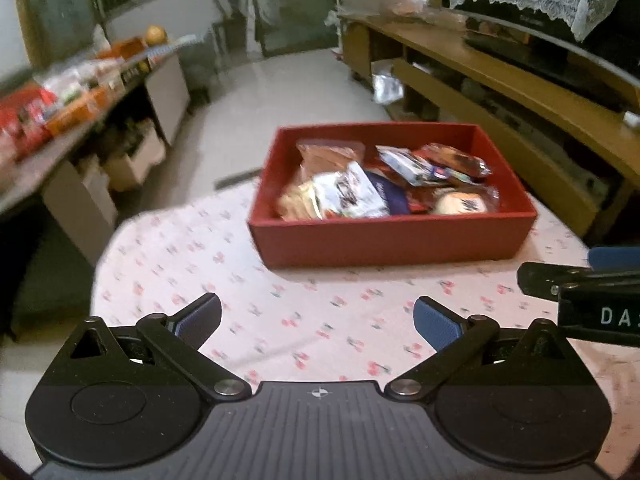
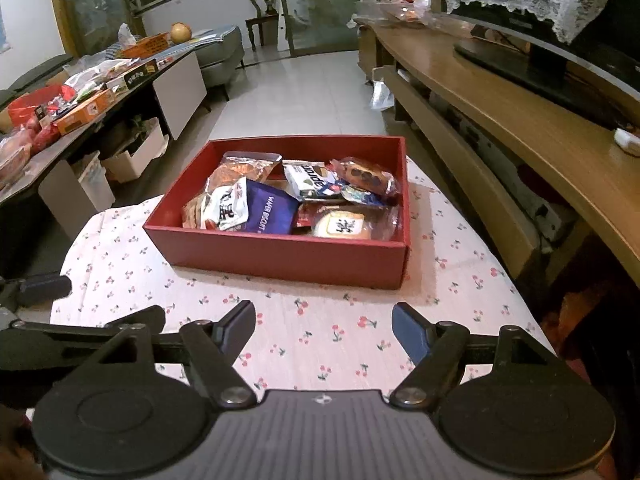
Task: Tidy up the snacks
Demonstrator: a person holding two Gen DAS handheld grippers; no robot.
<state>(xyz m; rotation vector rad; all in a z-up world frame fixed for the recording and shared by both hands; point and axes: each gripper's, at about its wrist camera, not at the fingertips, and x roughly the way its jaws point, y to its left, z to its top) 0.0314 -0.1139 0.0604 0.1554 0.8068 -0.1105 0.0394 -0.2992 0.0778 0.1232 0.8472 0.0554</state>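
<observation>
- We saw the red box (image 2: 280,258) sitting on the cherry-print counter (image 2: 320,340), ahead of both claws and apart from them, filled with wrapped snacks (image 2: 296,200).
- The left claw (image 1: 317,322) stood wide and held nothing; the right claw (image 2: 323,332) stood likewise, fingers spread, empty.
- The right wrist view gave sharp lettering on a purple wafer packet (image 2: 270,212) (the left view blurred it).
- The left view caught the neighbouring claw's black body at its right edge; the right view caught the other's dark finger at its left edge.
- A cluttered side table (image 2: 60,128) stood to the left.
</observation>
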